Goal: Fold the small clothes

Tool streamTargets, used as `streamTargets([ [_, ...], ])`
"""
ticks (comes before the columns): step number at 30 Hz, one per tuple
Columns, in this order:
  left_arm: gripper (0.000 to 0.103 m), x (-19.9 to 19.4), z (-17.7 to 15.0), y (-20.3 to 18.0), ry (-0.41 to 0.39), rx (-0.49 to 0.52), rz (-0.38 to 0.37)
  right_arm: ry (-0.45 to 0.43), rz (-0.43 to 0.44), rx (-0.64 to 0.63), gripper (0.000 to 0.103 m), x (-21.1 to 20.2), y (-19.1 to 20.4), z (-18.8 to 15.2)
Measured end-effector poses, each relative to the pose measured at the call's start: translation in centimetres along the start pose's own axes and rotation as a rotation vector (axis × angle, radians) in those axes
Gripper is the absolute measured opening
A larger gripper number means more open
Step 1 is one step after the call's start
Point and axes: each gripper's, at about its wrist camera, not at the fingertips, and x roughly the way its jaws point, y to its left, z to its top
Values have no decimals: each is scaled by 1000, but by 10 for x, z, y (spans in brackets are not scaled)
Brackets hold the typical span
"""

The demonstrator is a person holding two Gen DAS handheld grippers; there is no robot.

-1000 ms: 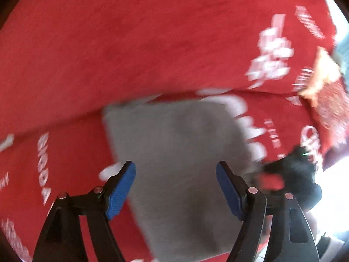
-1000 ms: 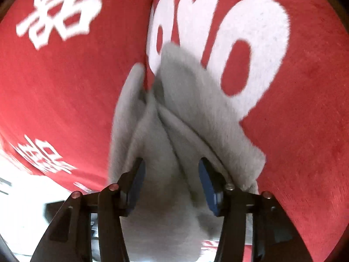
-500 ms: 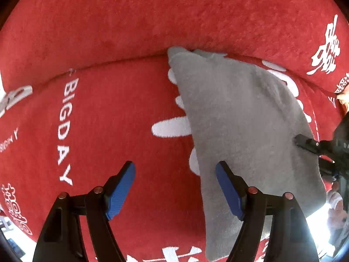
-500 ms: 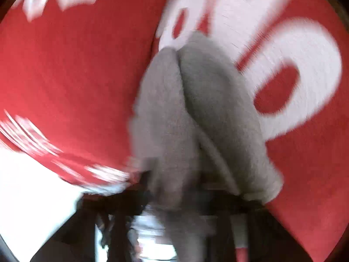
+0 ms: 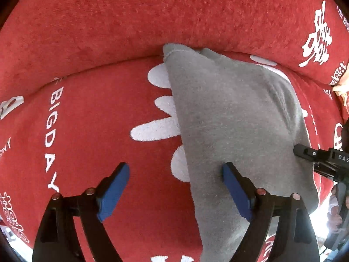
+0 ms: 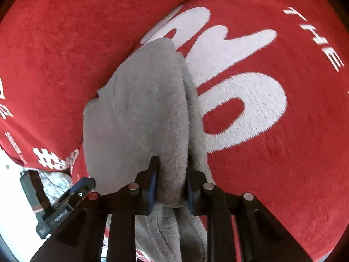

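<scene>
Red plush cover [image 5: 91,118] with white printed lettering, "BIGDAY" among it, spreads over the whole surface, a seam running across the far side. Gray fleece garment [image 5: 229,118] lies flat on it in the left wrist view, far corner touching the seam, near end running off the bottom of frame. Left gripper [image 5: 175,188] hovers above with blue pads spread wide, nothing between them; its right pad is over the garment's left part, its left pad over bare red cover. Right gripper [image 6: 171,187] has its pads pressed narrow on a bunched fold of the same garment [image 6: 139,109], fabric rising in a ridge from the pinch. From the left wrist camera the right gripper [image 5: 304,152] shows at the garment's right edge. White floor, bottom left of right view.
</scene>
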Motion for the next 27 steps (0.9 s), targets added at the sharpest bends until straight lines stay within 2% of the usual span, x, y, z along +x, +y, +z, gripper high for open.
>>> streamTargets([
  [5, 87, -12, -2, 5, 21, 17, 46, -18, -92, -37, 29, -23, 10, -8],
  [7, 77, -19, -5, 6, 31, 13, 14, -20, -73, -38, 29, -32, 11, -13],
  [8, 68, -21, -6, 5, 42, 11, -1, -20, -55, -37, 29, -37, 10, -16],
  [9, 64, -23, -8, 4, 55, 10, -21, -21, -39, -43, 29, -42, 11, -20],
  [14, 64, -31, -25, -28, 61, 65, -104, 4, -15, -84, 29, -53, 16, -36],
  [16, 64, -30, -32, -42, 67, 90, -118, 31, -38, -100, 29, -48, 15, -43],
  [19, 64, -14, -44, -56, 94, 129, -92, 76, -102, -129, 8, -37, 13, -54],
  [21, 64, 4, -54, -56, 133, 138, -47, 80, -112, -137, 8, -33, 12, -59],
  [24, 64, 21, -66, -42, 175, 82, -75, 92, -153, -147, 8, -21, 3, -65],
  [27, 64, 21, -68, -34, 176, 54, -106, 88, -186, -133, 11, -10, -12, -69],
])
